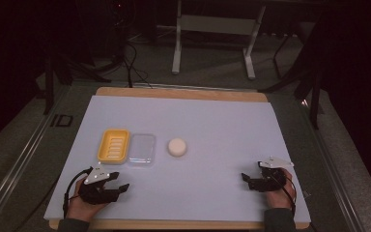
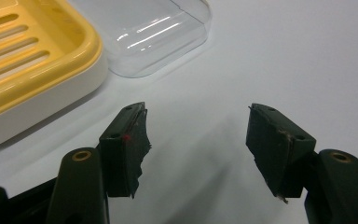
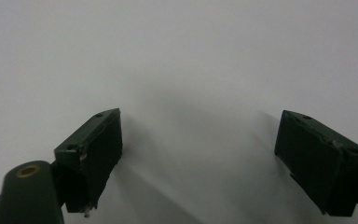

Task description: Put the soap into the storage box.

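Observation:
A yellow slotted soap dish (image 1: 113, 145) (image 2: 23, 60) lies left of centre on the white mat. Its clear plastic lid (image 1: 141, 149) (image 2: 149, 32) rests right beside it. A round white soap bar (image 1: 177, 147) sits a little further right. My left gripper (image 1: 117, 187) (image 2: 196, 123) rests near the front left, just in front of the dish, open with nothing between its jaws. My right gripper (image 1: 252, 175) (image 3: 199, 128) rests at the front right over bare mat, open and holding nothing.
The white mat (image 1: 222, 125) covers a wooden table (image 1: 174, 93). Beyond the far edge stand metal table legs (image 1: 176, 43) and cables on the floor. A person's hands hold both grippers at the near edge.

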`<state>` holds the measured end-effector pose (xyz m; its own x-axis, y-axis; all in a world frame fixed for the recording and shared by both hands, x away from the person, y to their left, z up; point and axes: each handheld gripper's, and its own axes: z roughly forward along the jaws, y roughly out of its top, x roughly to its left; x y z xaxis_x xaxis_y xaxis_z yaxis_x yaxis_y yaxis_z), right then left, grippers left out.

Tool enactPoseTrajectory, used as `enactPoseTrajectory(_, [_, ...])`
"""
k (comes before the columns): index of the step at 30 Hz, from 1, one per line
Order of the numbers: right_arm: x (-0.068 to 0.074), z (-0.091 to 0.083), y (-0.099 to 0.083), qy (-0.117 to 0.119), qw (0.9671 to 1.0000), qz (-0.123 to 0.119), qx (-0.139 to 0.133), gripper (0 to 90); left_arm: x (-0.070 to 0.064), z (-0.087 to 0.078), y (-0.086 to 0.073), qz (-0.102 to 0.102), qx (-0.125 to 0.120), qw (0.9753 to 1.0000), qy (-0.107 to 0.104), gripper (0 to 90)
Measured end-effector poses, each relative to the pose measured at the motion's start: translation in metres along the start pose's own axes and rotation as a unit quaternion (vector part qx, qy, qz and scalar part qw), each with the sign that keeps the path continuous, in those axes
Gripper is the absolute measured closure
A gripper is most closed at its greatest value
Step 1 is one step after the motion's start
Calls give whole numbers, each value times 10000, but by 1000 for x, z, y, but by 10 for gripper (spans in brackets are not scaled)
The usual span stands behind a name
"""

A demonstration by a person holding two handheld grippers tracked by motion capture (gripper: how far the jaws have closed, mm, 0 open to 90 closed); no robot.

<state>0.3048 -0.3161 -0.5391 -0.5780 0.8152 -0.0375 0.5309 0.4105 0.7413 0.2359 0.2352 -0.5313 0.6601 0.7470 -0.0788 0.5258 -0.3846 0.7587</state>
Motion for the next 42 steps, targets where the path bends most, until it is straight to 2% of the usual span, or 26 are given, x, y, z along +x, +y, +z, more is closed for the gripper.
enactPoseTrajectory(4, [1, -3, -2, -14, 9998, -41, -177, 149, 0, -1, 3, 94, 47, 9999, -13, 388])
enactPoseTrajectory(8, [2, -4, -2, -14, 9997, -115, -237, 150, 2, -7, 9, 182, -1, 9997, -151, 388])
enactPoseTrajectory(12, [1, -6, -3, 117, 9993, -119, -321, 153, 7, -16, 17, 226, -71, 9996, -138, 389])
enactPoseTrajectory(15, [2, -6, -3, 176, 9992, -164, -329, 216, 9, -19, 22, 305, -14, 9995, -102, 388])
enactPoseTrajectory(17, [2, -6, -3, 222, 9990, -200, -328, 216, 11, -21, 26, 351, 3, 9993, -112, 387])
enactPoseTrajectory(22, [4, -6, -3, 135, 9990, -255, -327, 215, 16, -24, 36, 416, 33, 9991, -72, 387])
enactPoseTrajectory(30, [3, -7, -4, 167, 9988, -190, -411, 204, 17, -17, 49, 528, 33, 9985, -151, 386])
enactPoseTrajectory(36, [4, -7, -4, 174, 9988, -250, -393, 205, 13, -4, 67, 787, 169, 9965, -229, 381])
enactPoseTrajectory(42, [3, -7, -4, 191, 9987, -265, -391, 205, 12, 3, 77, 887, 242, 9954, -261, 380])
